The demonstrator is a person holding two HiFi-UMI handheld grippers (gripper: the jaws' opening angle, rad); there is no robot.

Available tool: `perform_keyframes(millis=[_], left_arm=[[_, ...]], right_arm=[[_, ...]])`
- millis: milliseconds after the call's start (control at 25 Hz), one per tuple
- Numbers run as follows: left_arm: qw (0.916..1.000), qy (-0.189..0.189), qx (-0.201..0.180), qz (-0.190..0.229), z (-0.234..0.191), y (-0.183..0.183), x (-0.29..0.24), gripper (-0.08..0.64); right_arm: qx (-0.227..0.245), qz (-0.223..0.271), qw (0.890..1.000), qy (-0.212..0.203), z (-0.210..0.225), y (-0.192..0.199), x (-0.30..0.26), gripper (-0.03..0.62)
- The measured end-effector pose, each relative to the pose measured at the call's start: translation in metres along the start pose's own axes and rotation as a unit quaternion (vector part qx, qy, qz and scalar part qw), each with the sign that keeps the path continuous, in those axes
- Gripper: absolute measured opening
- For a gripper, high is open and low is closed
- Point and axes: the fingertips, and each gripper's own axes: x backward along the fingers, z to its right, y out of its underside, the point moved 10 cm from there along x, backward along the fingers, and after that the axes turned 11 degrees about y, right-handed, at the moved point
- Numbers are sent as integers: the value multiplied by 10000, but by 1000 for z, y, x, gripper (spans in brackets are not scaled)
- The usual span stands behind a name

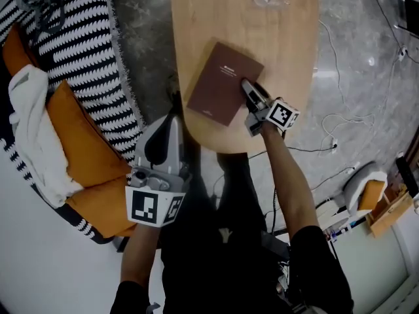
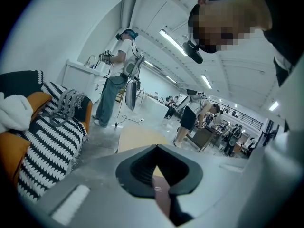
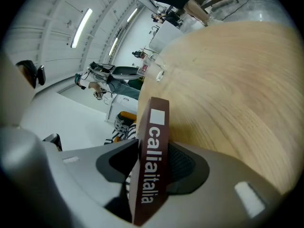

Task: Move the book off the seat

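Observation:
A dark brown book [image 1: 222,87] lies flat on the pale wooden table [image 1: 262,38], near its front edge. My right gripper [image 1: 249,87] reaches onto the book's right edge. In the right gripper view the book's spine [image 3: 151,160], printed in white letters, stands between the jaws of the right gripper [image 3: 154,144]. Dark space shows beside it on the left, so the jaws stand open around it. My left gripper [image 1: 175,118] hovers off the table's front left edge, its fingertips together and nothing held. Through the hollow of the left gripper [image 2: 156,146] a strip of the book [image 2: 160,194] shows.
A striped sofa [image 1: 72,38] with orange cushions [image 1: 78,142] and a white cloth [image 1: 29,129] stands at the left. White cables [image 1: 334,123] trail over the grey floor at the right. Several people [image 2: 111,91] stand far off in the hall.

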Motion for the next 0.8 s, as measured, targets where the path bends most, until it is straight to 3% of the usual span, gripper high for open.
perform_keyframes(millis=[320,480,800], left_arm=[[10000,51,-6,41,2,1,4,6],[10000,46,2,62,3,2,7,6],[9999,80,1,82,8,7,12,6]], right_arm=[[274,-25,9980,576,-4,-1,4,215],[483,-1,9954,833,-6,-1,8,273],[642,-6,9923,1063,-12,1,13,290]])
